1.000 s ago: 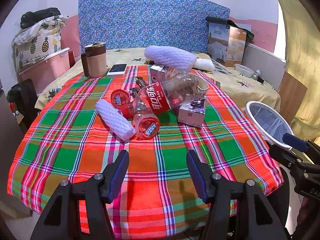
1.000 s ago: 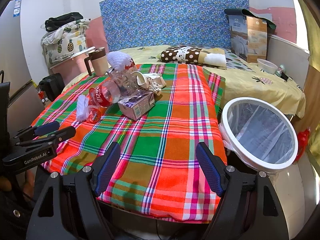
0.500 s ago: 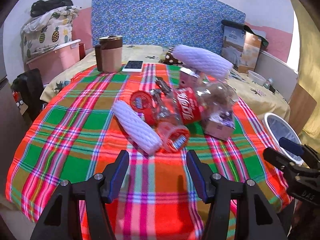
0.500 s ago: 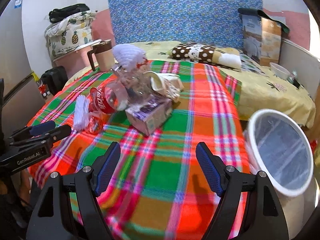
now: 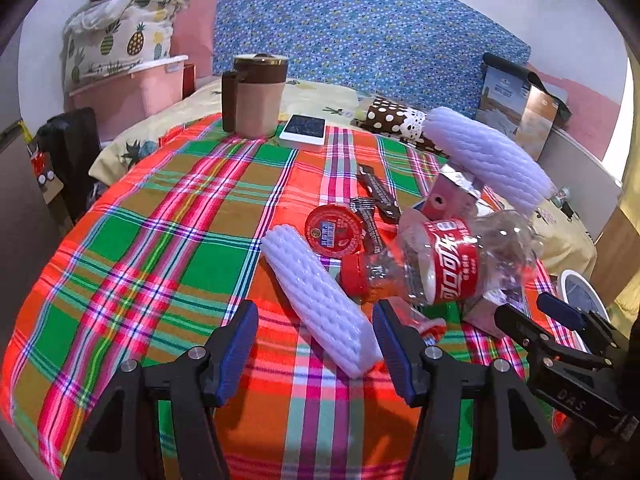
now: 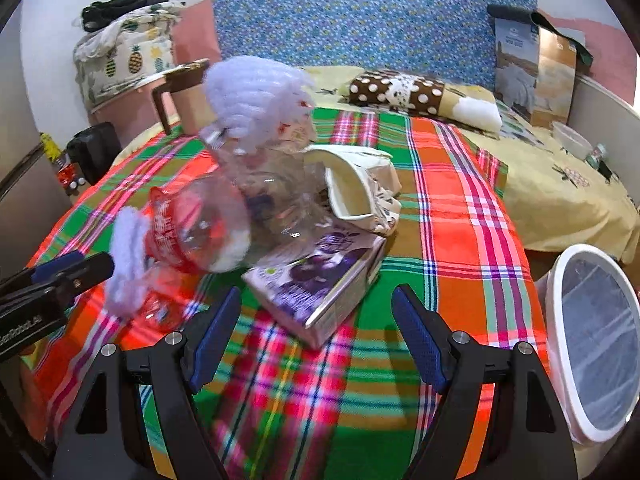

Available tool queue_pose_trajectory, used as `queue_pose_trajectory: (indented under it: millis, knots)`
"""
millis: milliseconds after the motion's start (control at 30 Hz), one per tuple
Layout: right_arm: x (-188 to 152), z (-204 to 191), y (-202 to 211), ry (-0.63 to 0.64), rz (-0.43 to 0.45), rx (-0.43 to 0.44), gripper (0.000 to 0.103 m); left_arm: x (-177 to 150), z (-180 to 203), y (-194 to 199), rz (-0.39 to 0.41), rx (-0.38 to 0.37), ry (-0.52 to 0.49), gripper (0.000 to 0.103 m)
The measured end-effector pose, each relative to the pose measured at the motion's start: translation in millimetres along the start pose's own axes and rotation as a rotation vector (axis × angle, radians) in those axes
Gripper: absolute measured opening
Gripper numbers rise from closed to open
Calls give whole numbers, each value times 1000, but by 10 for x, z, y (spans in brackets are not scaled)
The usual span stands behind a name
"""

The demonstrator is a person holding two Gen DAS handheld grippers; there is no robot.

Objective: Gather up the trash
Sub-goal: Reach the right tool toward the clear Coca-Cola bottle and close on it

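A trash pile lies on the plaid tablecloth (image 5: pixel 160 248). A white foam sleeve (image 5: pixel 320 300) lies with its near end between the open fingers of my left gripper (image 5: pixel 316 344). Behind it are a red round lid (image 5: pixel 334 230), a crushed cola bottle (image 5: pixel 444 268), a pink carton (image 5: pixel 448 200) and a second foam sleeve (image 5: pixel 488 160). My right gripper (image 6: pixel 316 328) is open just before a purple box (image 6: pixel 316 280), with the bottle (image 6: pixel 212 228) and a white wrapper (image 6: pixel 360 184) behind. The white-rimmed bin (image 6: pixel 596 340) stands at the right.
A brown lidded mug (image 5: pixel 256 96) and a phone (image 5: pixel 303 129) sit at the table's far edge. A bed with a dotted pillow (image 6: pixel 400 88) lies behind. A pink storage box (image 5: pixel 128 92) and a black bag (image 5: pixel 72 152) stand at the left.
Both grippers have moved forward to the pile. The foam sleeve now reaches between the left fingers and the purple box sits close before the right ones. Both stay open.
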State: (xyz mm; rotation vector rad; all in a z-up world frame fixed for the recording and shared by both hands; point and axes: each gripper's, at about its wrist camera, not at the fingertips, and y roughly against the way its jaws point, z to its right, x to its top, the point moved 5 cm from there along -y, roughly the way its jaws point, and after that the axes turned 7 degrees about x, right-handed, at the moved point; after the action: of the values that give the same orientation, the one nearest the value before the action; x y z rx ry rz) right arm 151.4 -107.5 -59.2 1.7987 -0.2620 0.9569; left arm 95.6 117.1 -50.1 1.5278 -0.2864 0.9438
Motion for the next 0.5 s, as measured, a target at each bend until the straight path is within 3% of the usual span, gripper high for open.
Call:
queue_pose_trajectory:
  millis: [300,500]
  knots:
    - [-113,449,239,-84,10,-117,79,-3,9,-141,-27,-3,4,59]
    - [-61,285,385,-69,55,-44,79,-9,-18,-199,-45,23,3,59]
